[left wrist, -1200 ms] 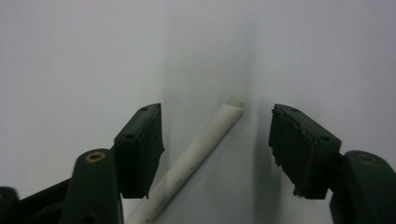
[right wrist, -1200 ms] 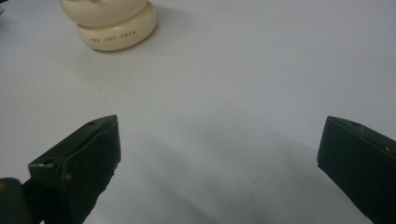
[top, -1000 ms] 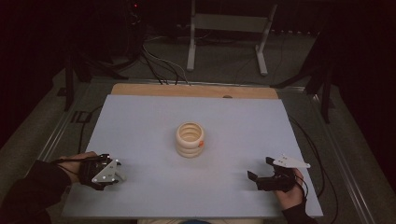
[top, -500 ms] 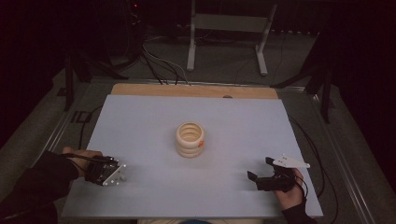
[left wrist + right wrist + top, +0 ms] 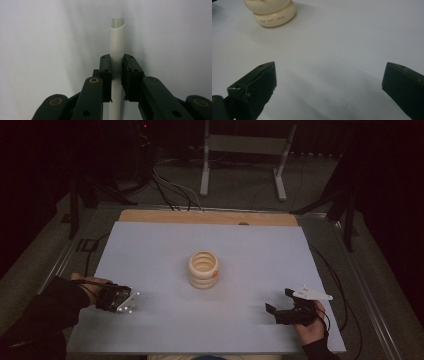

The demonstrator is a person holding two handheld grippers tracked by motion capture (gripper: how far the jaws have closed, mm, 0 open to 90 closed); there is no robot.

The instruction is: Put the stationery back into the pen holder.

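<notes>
White tube clamped between left tool jaws.

Dim room, dark beyond the table; its pale top is evenly lit, with soft shadows along its near edge. Close views soft, slightly grainy.

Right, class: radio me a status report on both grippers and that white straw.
Left gripper just closed on white straw. Right gripper open, empty. Cream ringed cup mid-table, clear of both.
</notes>
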